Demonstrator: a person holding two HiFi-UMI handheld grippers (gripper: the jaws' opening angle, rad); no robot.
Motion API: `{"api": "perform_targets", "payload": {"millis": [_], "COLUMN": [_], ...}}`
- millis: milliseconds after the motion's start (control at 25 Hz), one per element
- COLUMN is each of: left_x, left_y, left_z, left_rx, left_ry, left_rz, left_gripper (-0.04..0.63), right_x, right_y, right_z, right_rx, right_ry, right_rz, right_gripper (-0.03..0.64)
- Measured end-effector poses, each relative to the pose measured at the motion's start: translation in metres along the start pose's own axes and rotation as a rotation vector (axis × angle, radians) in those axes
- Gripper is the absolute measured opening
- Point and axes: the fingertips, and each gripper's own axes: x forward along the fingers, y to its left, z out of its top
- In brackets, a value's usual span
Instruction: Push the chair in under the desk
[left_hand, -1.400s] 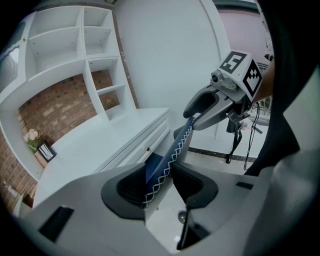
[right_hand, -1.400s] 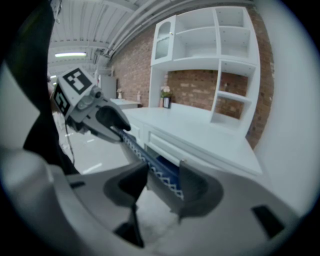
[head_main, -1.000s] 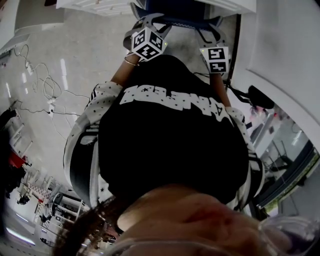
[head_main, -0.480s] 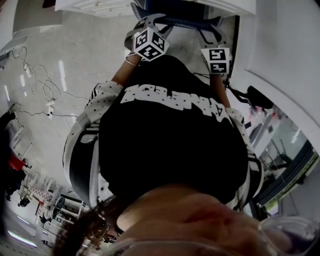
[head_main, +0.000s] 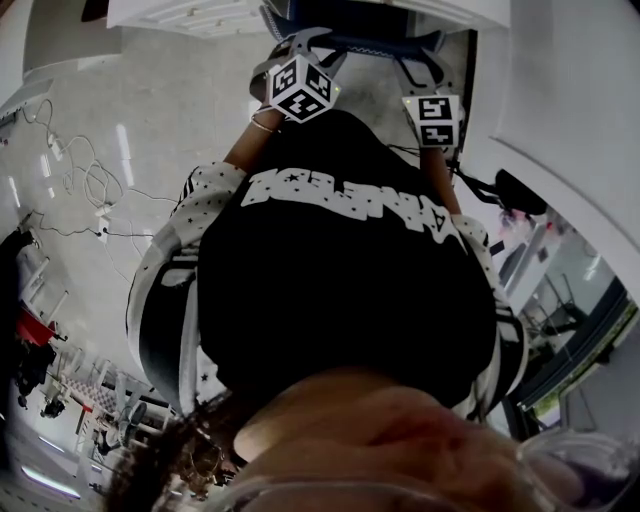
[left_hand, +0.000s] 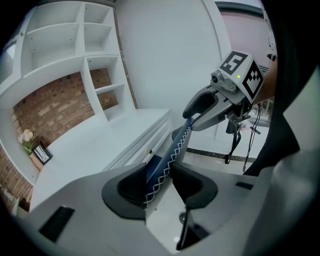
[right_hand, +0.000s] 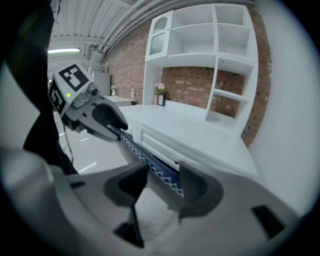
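Note:
The chair's back (left_hand: 172, 150) is a blue padded edge with white zigzag stitching, and it runs between both grippers in front of the white desk (left_hand: 100, 150). My left gripper (left_hand: 160, 180) is shut on one end of that edge, with the dark pads (left_hand: 127, 187) on either side of it. My right gripper (right_hand: 162, 182) is shut on the other end of the chair's back (right_hand: 145, 157). In the head view both grippers (head_main: 300, 45) (head_main: 425, 60) reach forward to the chair's back (head_main: 370, 42) at the top, past the person's black shirt. The chair's seat and legs are hidden.
White shelves (right_hand: 220, 45) stand on the desk (right_hand: 200, 130) against a brick wall. A small picture frame and flowers (left_hand: 35, 150) sit at the desk's far end. Cables (head_main: 90, 190) trail across the pale floor to the left. A white wall (head_main: 570, 120) closes the right side.

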Motion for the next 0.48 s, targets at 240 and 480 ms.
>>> {"api": "perform_targets", "payload": {"millis": [240,480], "left_x": [0.003,0.005], "left_y": [0.011,0.01], "left_z": [-0.006,-0.002], "left_rx": [-0.003,-0.002], "left_ry": [-0.002,-0.005], "left_rz": [-0.006,-0.011], "left_gripper": [0.19,0.19], "right_x": [0.012,0.011], "right_y": [0.002,-0.002], "right_z": [0.004,0.004], "right_rx": [0.002,0.005], "right_ry": [0.012,0.017], "right_rz": [-0.006,-0.012], "right_gripper": [0.206,0.206]}}
